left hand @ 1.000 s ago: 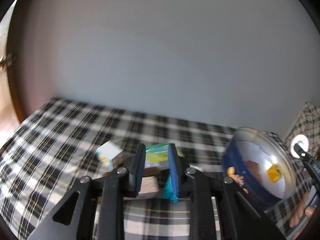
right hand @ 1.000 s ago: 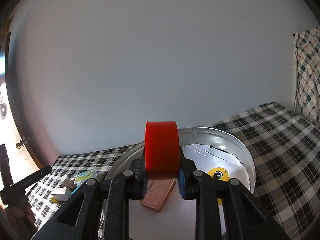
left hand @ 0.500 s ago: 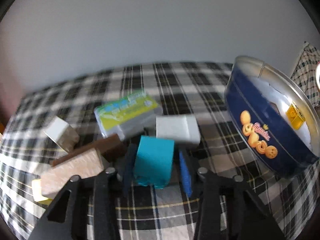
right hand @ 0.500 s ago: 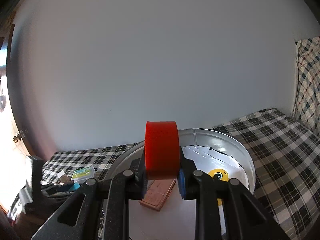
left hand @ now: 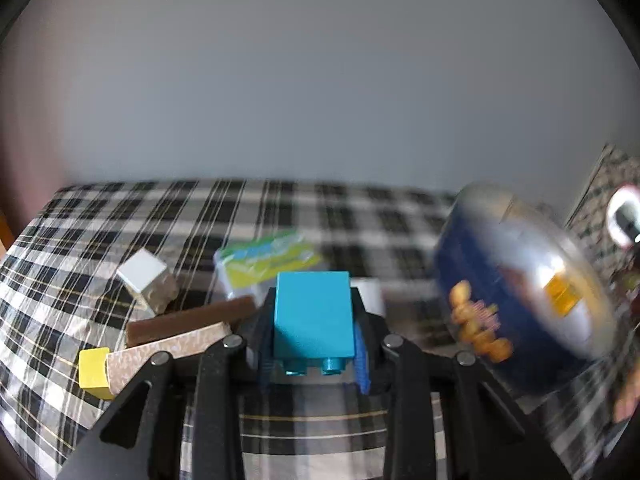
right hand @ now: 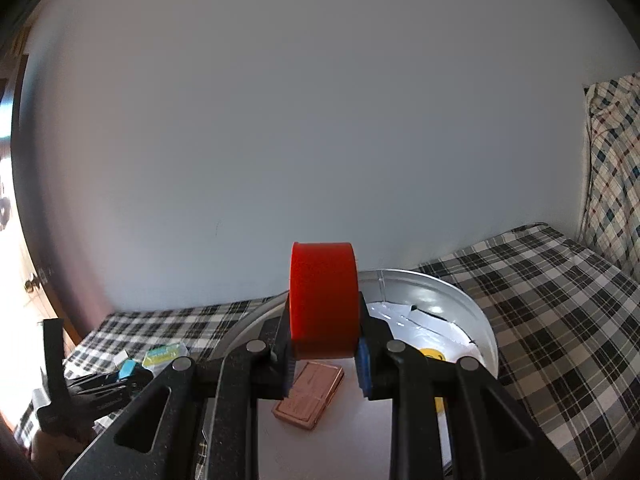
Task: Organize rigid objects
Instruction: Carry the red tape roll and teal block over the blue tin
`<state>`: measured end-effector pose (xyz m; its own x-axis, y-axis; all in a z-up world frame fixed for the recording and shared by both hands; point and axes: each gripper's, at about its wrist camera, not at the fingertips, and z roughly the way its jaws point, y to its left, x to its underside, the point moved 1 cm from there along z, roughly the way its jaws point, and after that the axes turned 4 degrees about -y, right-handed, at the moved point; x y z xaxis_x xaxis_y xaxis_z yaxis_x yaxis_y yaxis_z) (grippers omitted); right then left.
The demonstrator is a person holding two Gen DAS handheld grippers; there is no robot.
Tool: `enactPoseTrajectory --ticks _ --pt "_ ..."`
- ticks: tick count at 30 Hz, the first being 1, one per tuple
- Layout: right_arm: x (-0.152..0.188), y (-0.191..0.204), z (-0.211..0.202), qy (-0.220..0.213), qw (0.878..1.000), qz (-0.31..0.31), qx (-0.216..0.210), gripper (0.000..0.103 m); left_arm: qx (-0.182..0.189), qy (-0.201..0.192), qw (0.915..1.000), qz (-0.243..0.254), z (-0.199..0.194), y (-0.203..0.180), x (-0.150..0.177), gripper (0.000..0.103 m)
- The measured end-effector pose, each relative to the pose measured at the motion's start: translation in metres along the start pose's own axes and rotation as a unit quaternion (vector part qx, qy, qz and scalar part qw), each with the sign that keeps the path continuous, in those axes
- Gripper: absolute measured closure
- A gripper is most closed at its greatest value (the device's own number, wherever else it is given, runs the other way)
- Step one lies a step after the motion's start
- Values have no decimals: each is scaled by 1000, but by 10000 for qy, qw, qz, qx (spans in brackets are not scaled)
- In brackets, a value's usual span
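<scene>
Clamping a teal toy brick, the left gripper has its jaws pressed against the brick's two sides. The brick is a glossy block with flat faces and two round studs facing the camera on its near end. It sits lifted between the blue finger pads, in front of the pile on the checked cloth.

The round cookie tin, dark blue outside with printed biscuits and silver inside, serves as the landmark. It is blurred in the left view. Left of the tin, behind the brick, lie a green-and-yellow packet, a white block partly hidden by the brick, a brown bar, a speckled tan bar, a yellow cube and a pale cube.

The right gripper is closed on a red cylinder, a smooth matte drum held on edge by its flat ends. It hangs above the open tin. Inside the tin lie a copper-coloured flat case directly beneath the cylinder and a yellow piece largely hidden by the right finger.
</scene>
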<state>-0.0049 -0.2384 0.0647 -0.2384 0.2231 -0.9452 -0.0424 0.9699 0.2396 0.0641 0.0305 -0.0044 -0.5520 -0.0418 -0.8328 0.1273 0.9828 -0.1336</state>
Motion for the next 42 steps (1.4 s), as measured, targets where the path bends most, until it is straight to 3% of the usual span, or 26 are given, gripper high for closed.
enactPoseTrajectory --ticks 3,8,14,22,31,42 --pt "-5 -7 -4 -136 9998 -30 129 77 116 -331 9994 -53 -16 -13 -9 73" --pt "-15 -26 -9 -401 9978 -157 505 77 473 -565 9973 -9 -24 -46 -25 73" --pt "-24 -67 -2 -331 9964 199 749 77 752 -471 9960 73 -14 -85 -33 73" --pt "-24 -75 23 -66 9953 -161 954 77 951 -244 9948 288 14 -138 -33 73" --pt "-13 -81 58 507 9917 -454 1091 77 728 63 9953 632 38 -168 -20 73" --pt "-9 -67 65 742 9902 -636 998 77 639 203 9943 829 41 -178 -19 73"
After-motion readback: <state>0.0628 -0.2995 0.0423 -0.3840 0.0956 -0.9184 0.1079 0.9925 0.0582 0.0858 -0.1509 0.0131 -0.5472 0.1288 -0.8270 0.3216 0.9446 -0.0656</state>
